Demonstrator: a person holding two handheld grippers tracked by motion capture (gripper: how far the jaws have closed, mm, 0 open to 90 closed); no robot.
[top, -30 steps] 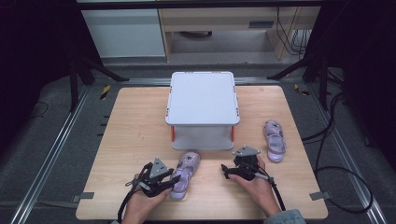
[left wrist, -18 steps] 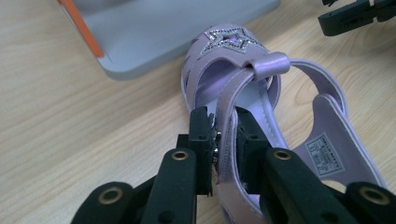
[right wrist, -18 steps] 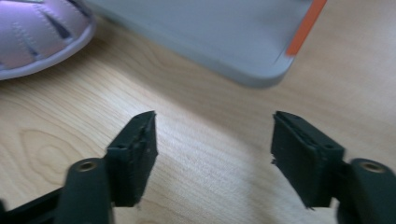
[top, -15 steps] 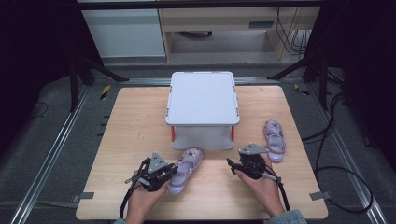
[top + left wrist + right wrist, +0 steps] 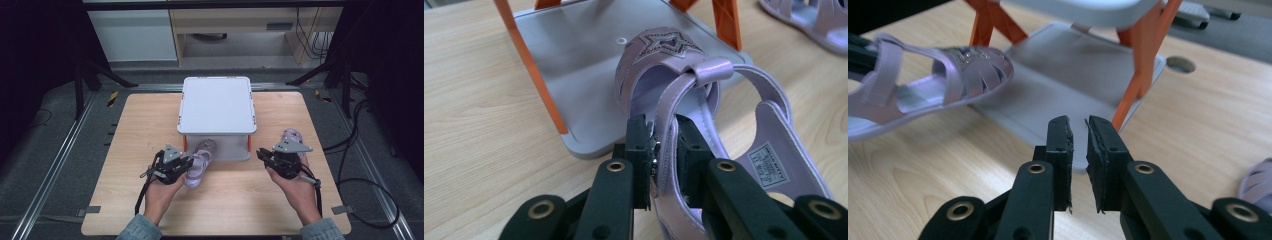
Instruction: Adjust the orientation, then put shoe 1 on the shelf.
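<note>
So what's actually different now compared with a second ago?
The left gripper, shut on the lilac sandal by its strap, has carried it forward until its toe reaches the rack's lower shelf. The right gripper drifted right, holding nothing. The second sandal and two-tier rack stayed put.

The bench [image 5: 125, 150] is pale matt wood grain, the two-tier rack [image 5: 217, 102] smooth grey plastic on glossy orange posts, the lilac sandal [image 5: 704, 100] soft-sheened faux leather with a glittery star, and the left tongs [image 5: 666, 150] matt black plastic.

Black fingers [image 5: 642, 150] with brass rivets — grey plates, denim sleeves [image 5: 141, 231]
</note>
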